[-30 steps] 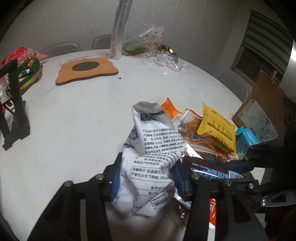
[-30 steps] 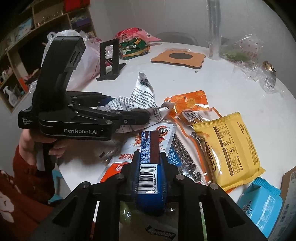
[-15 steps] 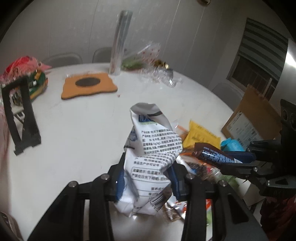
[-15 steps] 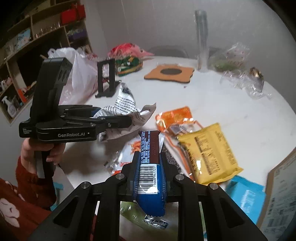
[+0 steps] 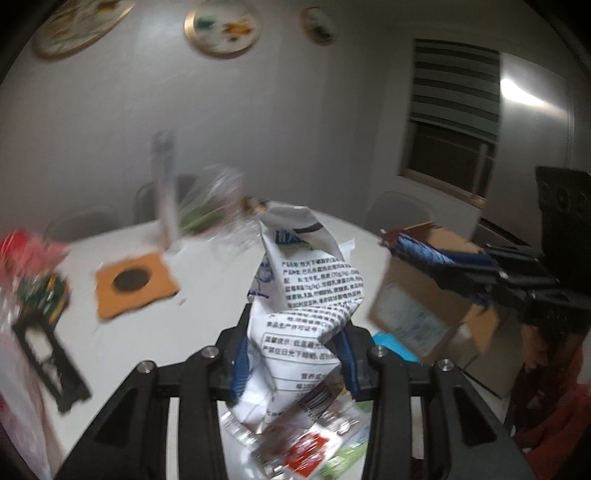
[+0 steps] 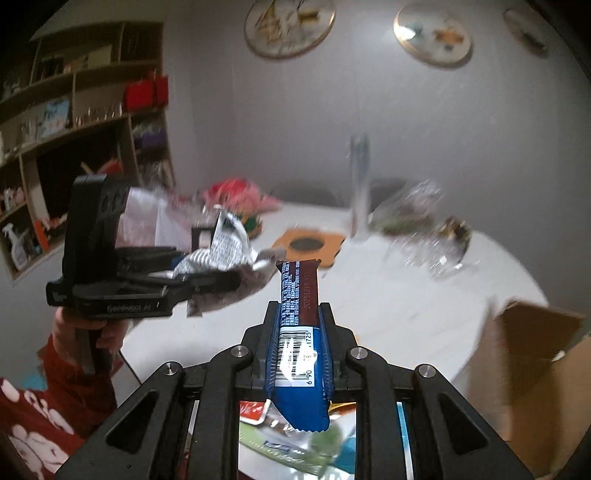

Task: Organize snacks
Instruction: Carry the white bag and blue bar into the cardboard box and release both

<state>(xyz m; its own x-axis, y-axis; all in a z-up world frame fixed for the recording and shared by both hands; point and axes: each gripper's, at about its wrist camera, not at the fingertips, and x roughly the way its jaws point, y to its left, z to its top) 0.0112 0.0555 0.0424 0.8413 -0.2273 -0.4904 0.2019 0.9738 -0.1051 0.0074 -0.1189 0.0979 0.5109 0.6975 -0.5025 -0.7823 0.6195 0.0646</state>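
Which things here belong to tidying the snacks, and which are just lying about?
Part of the job: crumpled white packet in the left gripper; blue snack bar in the right gripper; cardboard box, probably.

Lying about: orange mat; black stand; wall plates.

Around the orange square mat with a dark round centre, the white round table lies bare; an open brown cardboard box blocks the table's right edge.
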